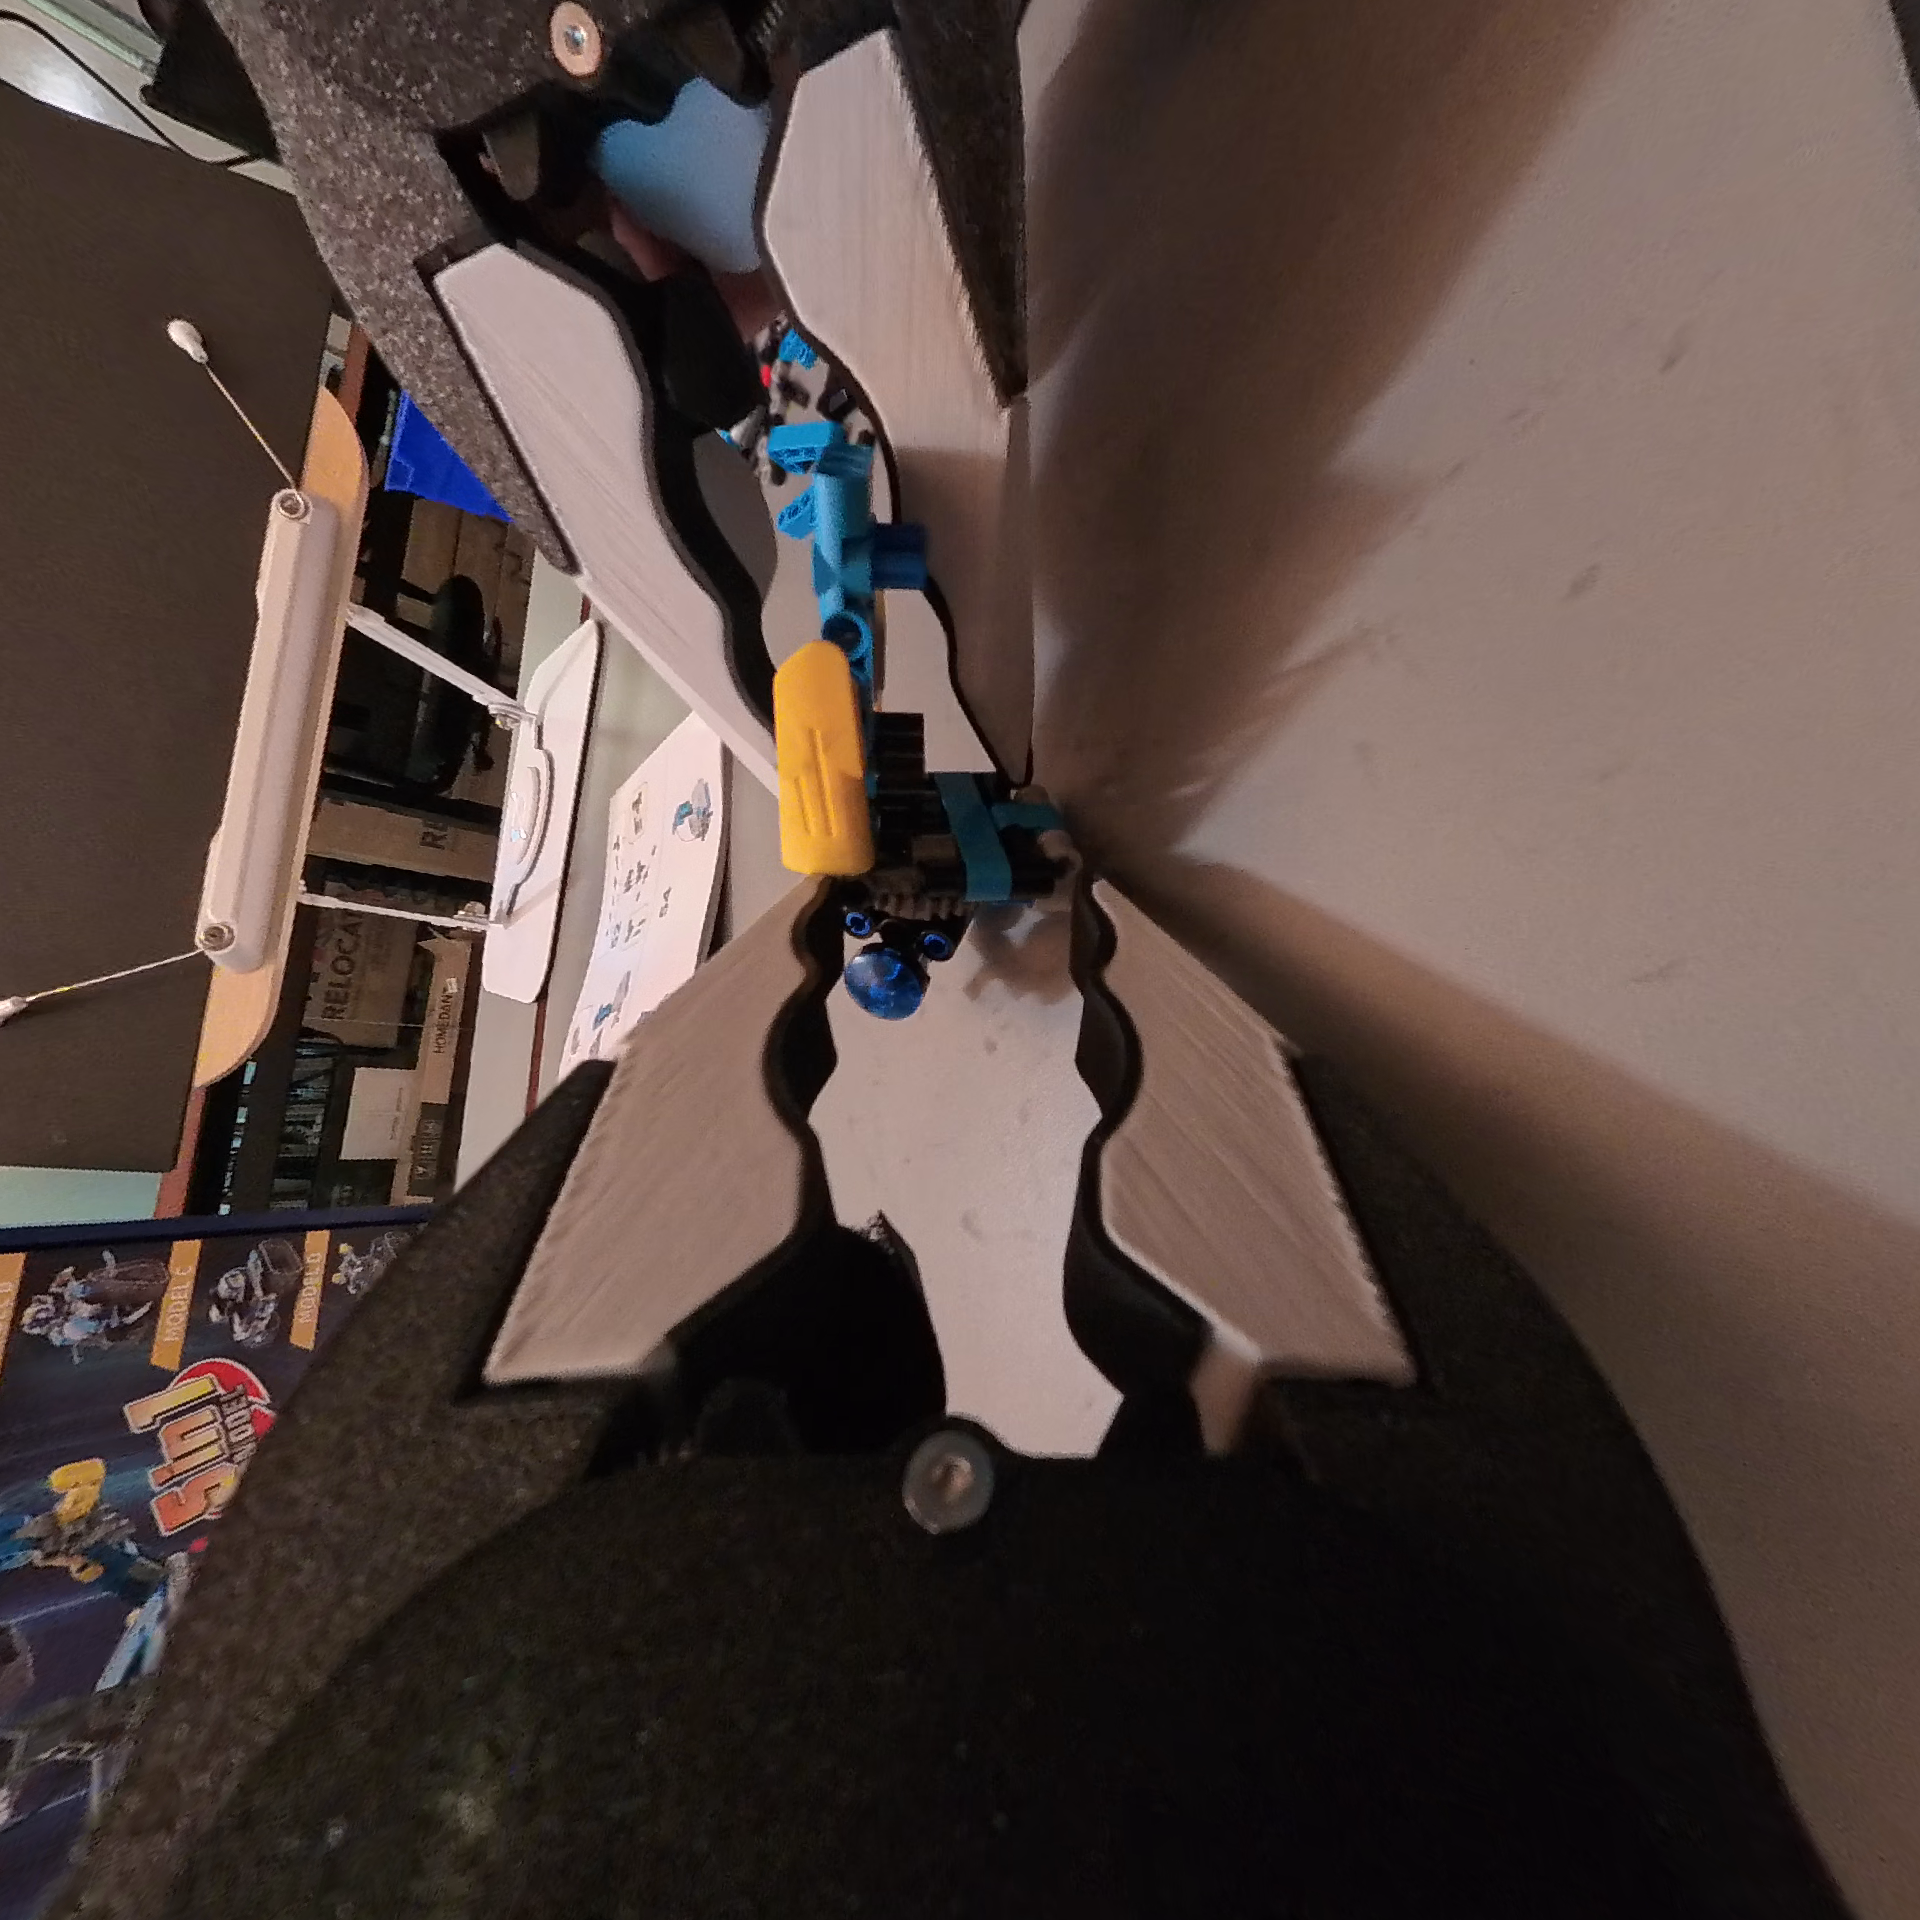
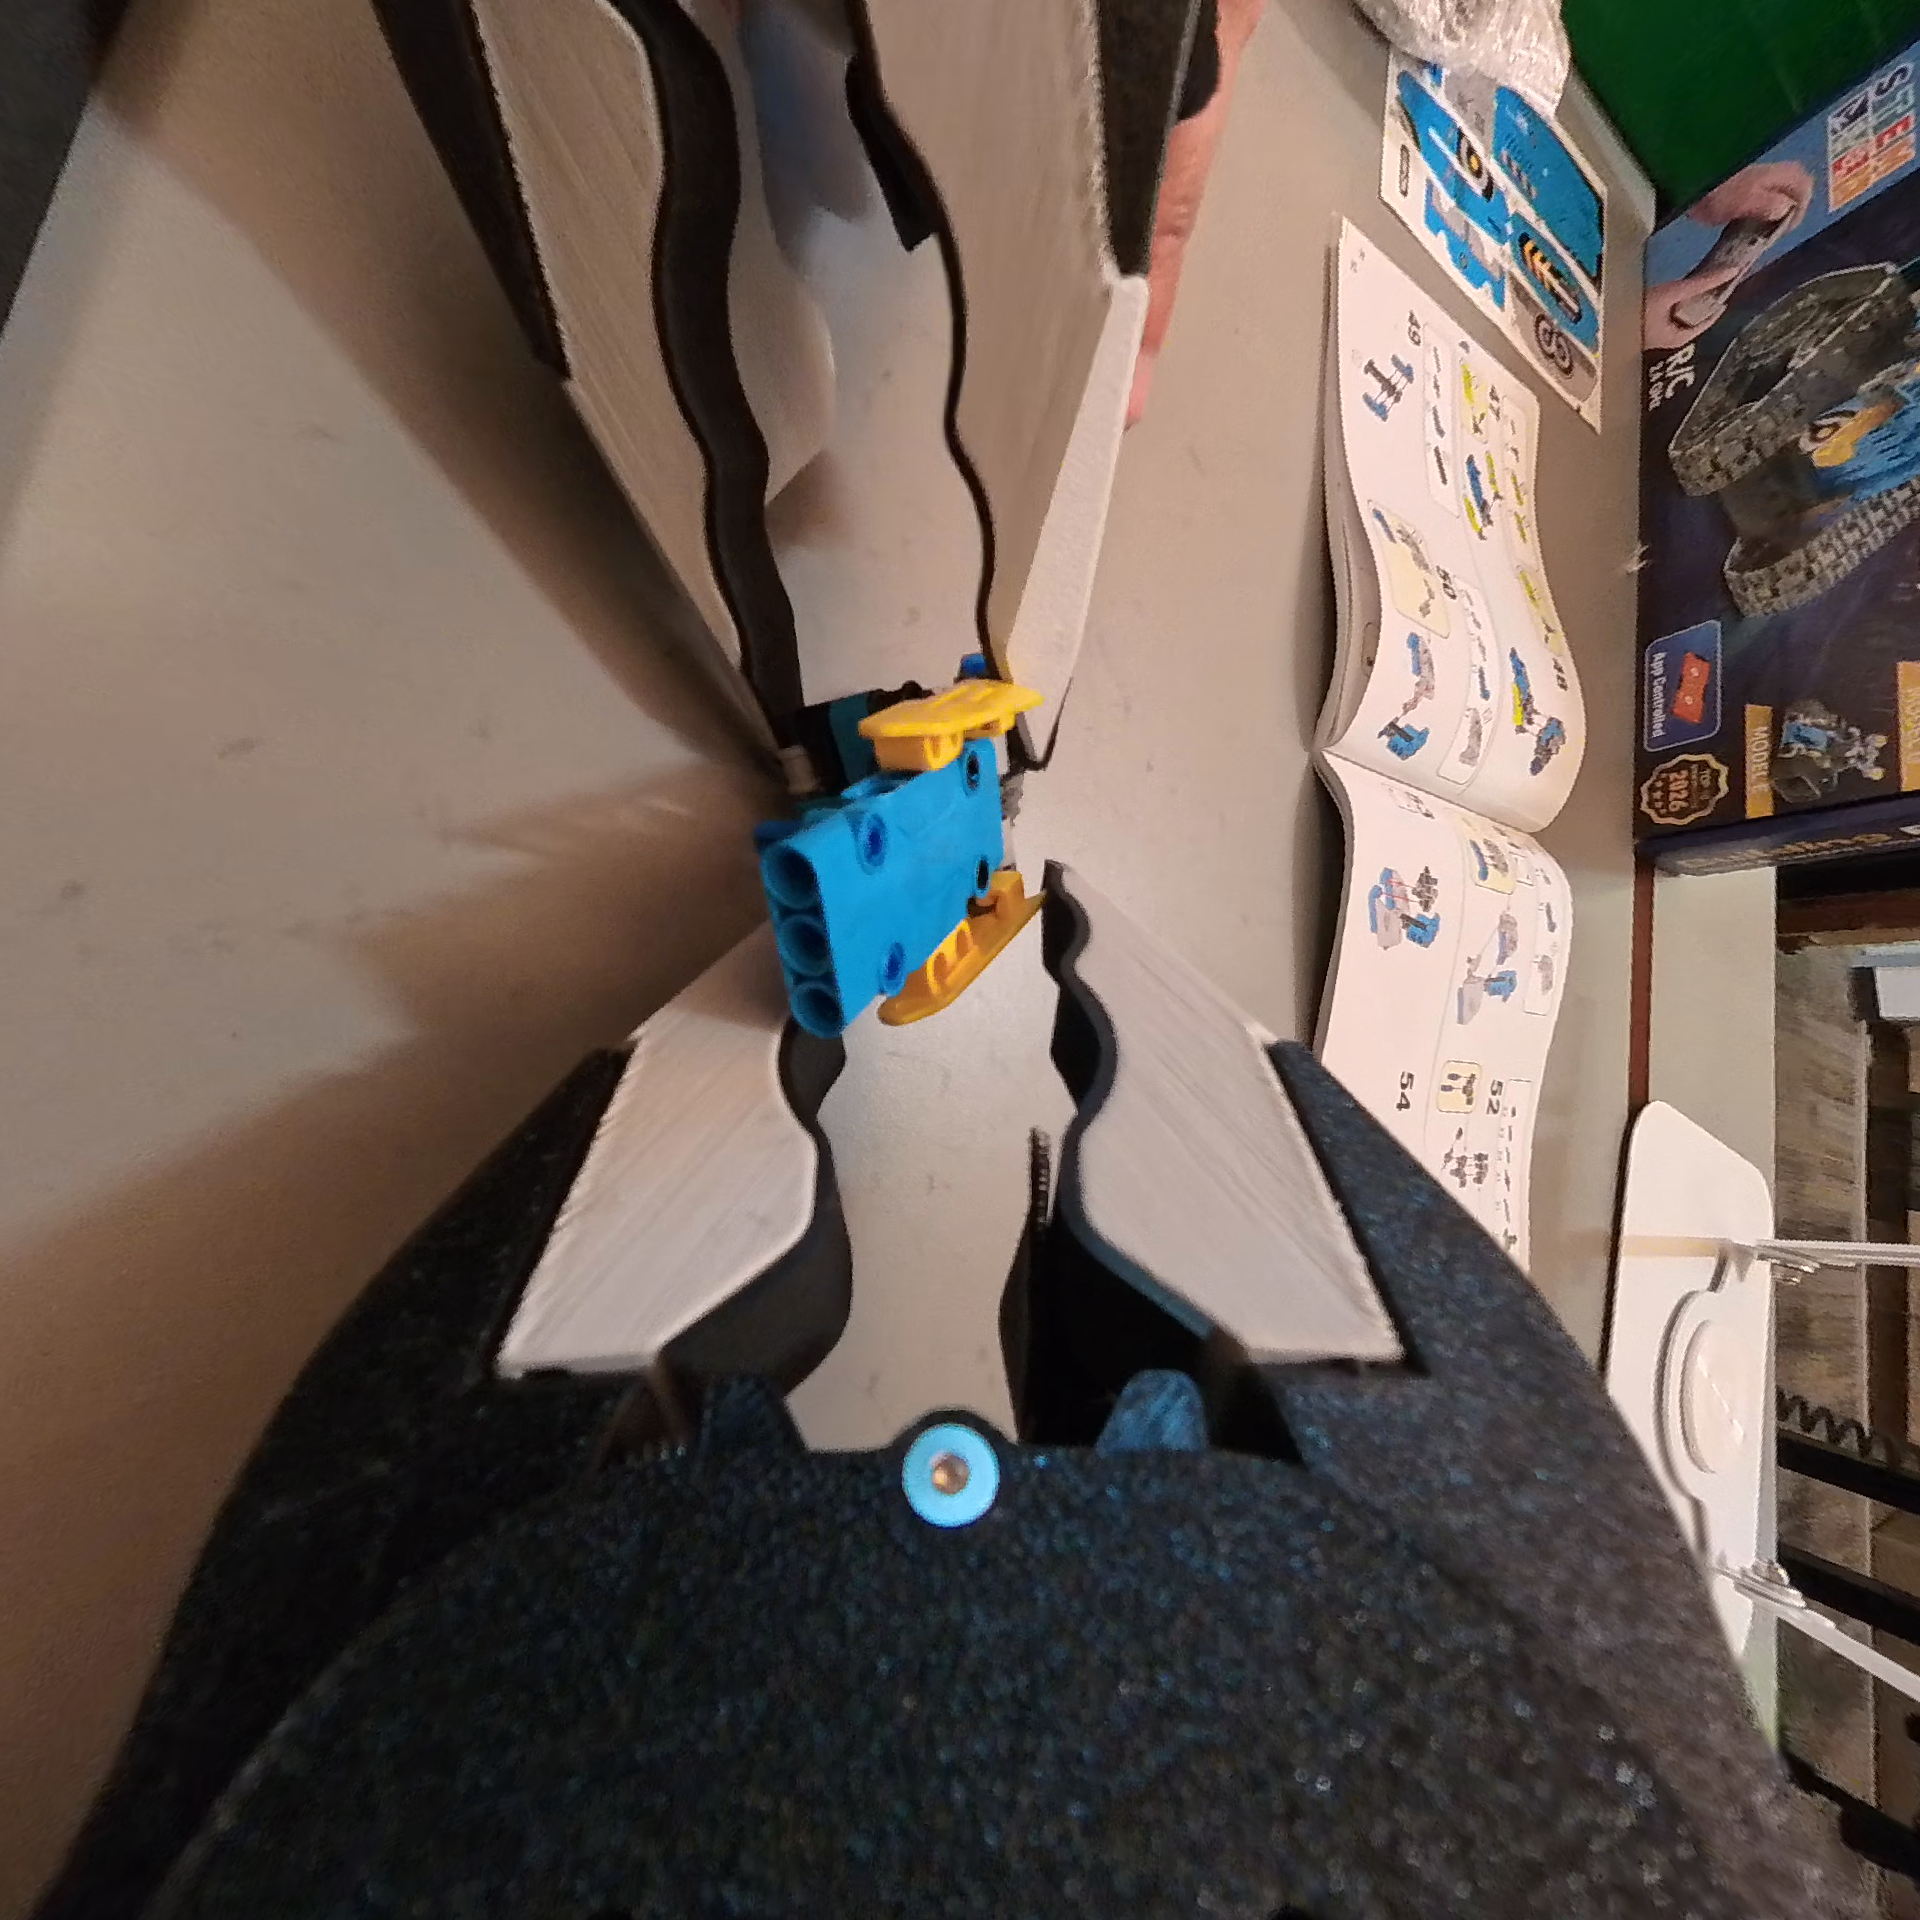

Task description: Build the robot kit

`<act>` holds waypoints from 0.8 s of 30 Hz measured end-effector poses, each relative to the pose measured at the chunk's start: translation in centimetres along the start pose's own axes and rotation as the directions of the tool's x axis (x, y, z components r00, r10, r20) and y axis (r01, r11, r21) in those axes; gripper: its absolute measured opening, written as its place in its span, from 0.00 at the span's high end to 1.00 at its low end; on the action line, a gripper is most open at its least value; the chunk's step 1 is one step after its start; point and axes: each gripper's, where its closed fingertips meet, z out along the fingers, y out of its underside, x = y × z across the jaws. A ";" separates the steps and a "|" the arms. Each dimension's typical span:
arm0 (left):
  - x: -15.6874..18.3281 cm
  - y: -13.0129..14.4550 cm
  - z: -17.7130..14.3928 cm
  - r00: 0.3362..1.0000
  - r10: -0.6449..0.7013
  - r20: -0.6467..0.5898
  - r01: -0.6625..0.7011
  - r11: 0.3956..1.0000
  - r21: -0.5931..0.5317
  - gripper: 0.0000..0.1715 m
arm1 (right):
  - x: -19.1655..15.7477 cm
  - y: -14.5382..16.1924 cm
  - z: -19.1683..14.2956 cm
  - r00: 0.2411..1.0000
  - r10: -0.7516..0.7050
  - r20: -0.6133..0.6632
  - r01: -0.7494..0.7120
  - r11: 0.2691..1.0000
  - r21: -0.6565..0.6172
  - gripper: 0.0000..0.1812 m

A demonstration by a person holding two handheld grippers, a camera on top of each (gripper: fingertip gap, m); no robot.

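Both grippers meet tip to tip at frame centre: your left gripper (image 1: 935,894) and right gripper (image 2: 914,914) each clamp the blue-and-yellow brick assembly (image 2: 883,883) from opposite ends, over the table (image 2: 260,520).

Looked like a hobby work table: open instruction booklet (image 2: 1444,727), toy kit box (image 2: 1787,540), stacked cardboard boxes (image 1: 384,997) behind.

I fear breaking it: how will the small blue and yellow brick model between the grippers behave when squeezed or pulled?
The brick model looks rigid and probably light. Its clipped-on yellow panels may pop off. Smooth plastic might slip.
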 end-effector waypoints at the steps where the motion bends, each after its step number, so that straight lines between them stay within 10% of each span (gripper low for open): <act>1: 0.0 0.0 0.0 1.000 -0.016 -0.006 0.016 1.000 0.001 0.74 | 0.0 0.0 0.0 1.000 -0.002 0.001 0.002 1.000 0.001 0.80; 24: -0.7 -0.1 -0.2 0.872 -0.424 -0.244 0.452 0.889 0.071 0.74 | 0.3 -2.4 -0.3 0.999 0.029 -0.037 -0.022 0.986 0.168 0.63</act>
